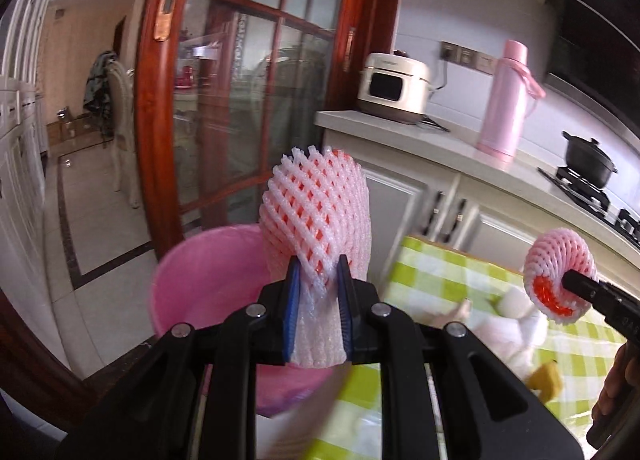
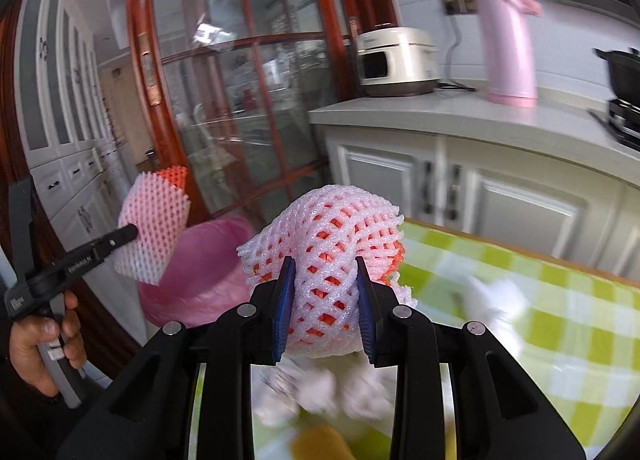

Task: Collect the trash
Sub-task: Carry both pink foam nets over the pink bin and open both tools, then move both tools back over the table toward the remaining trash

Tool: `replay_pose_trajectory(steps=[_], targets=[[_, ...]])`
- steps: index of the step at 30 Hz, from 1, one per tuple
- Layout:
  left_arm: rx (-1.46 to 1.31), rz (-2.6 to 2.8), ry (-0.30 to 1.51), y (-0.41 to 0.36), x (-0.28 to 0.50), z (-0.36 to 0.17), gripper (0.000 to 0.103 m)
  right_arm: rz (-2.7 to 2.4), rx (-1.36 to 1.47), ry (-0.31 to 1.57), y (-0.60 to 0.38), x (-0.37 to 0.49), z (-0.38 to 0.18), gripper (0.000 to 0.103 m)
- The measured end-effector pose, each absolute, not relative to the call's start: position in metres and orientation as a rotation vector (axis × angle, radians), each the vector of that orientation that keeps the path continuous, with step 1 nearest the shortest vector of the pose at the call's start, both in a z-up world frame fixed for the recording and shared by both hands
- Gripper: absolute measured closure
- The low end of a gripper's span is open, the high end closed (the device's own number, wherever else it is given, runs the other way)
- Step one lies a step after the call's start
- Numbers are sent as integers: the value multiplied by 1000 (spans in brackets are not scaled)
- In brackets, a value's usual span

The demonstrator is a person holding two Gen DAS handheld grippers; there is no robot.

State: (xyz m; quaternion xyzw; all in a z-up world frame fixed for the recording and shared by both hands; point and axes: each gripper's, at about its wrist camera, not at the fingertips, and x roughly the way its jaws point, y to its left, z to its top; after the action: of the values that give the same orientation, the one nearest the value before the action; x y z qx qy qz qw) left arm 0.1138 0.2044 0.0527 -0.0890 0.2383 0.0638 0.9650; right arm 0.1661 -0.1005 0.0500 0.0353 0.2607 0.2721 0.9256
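Observation:
My left gripper (image 1: 318,272) is shut on a pink foam fruit net (image 1: 316,212) and holds it over the near rim of the pink trash bin (image 1: 200,280). My right gripper (image 2: 325,272) is shut on a second pink foam net (image 2: 328,232), above the table with the green checked cloth (image 2: 540,300). The right gripper and its net also show in the left wrist view (image 1: 556,276). The left gripper's net shows in the right wrist view (image 2: 154,220), beside the bin (image 2: 208,272).
Crumpled white tissues (image 2: 332,392) and a yellow scrap (image 1: 546,380) lie on the cloth. Behind are a white counter (image 1: 440,140) with a rice cooker (image 1: 394,86), a pink thermos (image 1: 506,100) and a black pot (image 1: 590,158). A wood-framed glass door (image 1: 248,80) stands left.

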Motion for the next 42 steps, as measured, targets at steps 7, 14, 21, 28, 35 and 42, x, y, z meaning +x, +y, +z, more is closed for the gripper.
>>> replay_pose_trajectory(steps=[7, 14, 21, 28, 35, 42], targets=[[-203, 185, 495, 240, 127, 48, 85, 662, 52, 550, -25, 195, 59, 73], [-239, 223, 515, 274, 139, 38, 85, 737, 21, 570, 36, 217, 57, 73], [-254, 248, 526, 292, 138, 31, 83, 785, -10, 603, 82, 232, 44, 73], [-263, 258, 536, 300, 138, 26, 78, 795, -22, 643, 103, 249, 31, 70], [-272, 270, 532, 303, 133, 26, 66, 785, -21, 667, 108, 258, 24, 50], [-271, 282, 510, 297, 119, 31, 60, 752, 12, 634, 77, 247, 31, 45]])
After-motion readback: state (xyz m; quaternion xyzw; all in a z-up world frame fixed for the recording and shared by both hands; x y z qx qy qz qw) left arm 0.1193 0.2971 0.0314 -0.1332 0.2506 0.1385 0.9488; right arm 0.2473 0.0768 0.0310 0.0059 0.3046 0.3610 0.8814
